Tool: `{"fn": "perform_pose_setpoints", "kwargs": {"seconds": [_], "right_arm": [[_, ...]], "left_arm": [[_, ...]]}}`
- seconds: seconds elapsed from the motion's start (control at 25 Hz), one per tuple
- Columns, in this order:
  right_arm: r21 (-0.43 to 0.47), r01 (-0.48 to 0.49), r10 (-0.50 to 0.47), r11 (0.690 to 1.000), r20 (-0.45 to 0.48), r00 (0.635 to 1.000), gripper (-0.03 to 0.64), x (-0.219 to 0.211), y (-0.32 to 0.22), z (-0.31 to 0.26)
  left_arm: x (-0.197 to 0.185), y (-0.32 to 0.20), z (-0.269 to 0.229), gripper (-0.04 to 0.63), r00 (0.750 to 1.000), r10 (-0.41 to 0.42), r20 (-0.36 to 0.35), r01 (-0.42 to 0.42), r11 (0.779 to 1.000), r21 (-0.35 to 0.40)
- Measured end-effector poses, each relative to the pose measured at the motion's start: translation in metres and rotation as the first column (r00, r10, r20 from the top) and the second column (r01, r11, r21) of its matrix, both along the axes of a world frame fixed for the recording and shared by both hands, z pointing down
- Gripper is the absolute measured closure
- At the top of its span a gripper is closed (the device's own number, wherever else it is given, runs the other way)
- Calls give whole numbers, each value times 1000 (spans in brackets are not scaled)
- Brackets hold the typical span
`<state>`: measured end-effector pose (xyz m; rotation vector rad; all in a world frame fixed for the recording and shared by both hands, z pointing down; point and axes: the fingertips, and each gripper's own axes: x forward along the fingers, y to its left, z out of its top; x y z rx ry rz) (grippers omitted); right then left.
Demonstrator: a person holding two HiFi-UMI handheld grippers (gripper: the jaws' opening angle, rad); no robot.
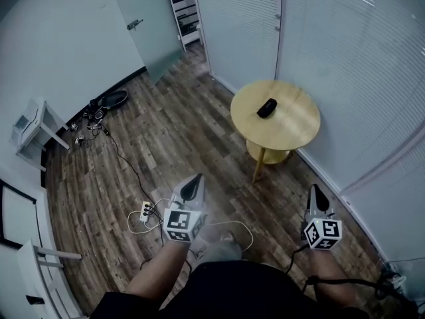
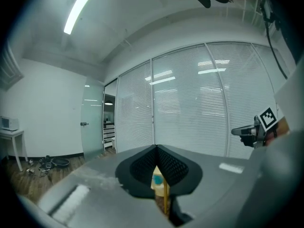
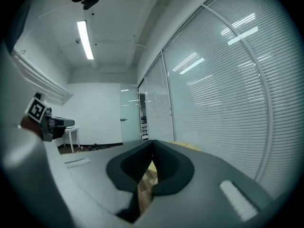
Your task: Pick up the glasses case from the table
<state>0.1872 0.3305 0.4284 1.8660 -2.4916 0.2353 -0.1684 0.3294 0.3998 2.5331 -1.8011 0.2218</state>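
Across the floor, the glasses case (image 1: 267, 107) lies untouched on the round bench (image 1: 295, 133), well apart from the left gripper (image 1: 196, 180) and right gripper (image 1: 315, 190). Both have their fingers pressed together on nothing, so the whole pickup is still to do.

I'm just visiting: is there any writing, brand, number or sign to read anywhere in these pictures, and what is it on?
No words or numbers can be read anywhere.
The left gripper and right gripper carry cubes with black-and-white square patterns, not letters.
The glasses case on the round table is plain and dark, with no print visible.
The floor clutter by the wall is too small to read.
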Motion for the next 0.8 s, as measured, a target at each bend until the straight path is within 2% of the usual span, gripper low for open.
{"fn": "perform_pose_setpoints", "kwargs": {"seconds": [0.44,0.64,0.8], "right_arm": [[-5,-34,34,999,-1,999,609,-46,-111,1],[-13,9,-9,1000,-29,1000,609,-72,-150,-1],[-18,31,-32,999,-24,999,609,-75,-192,1]], "left_arm": [[-32,-139,12,592,995,101,-17,-101,995,-12],[-32,-186,22,592,991,131,8,-131,991,-22],[-23,-222,31,592,991,137,6,-136,990,-42]]}}
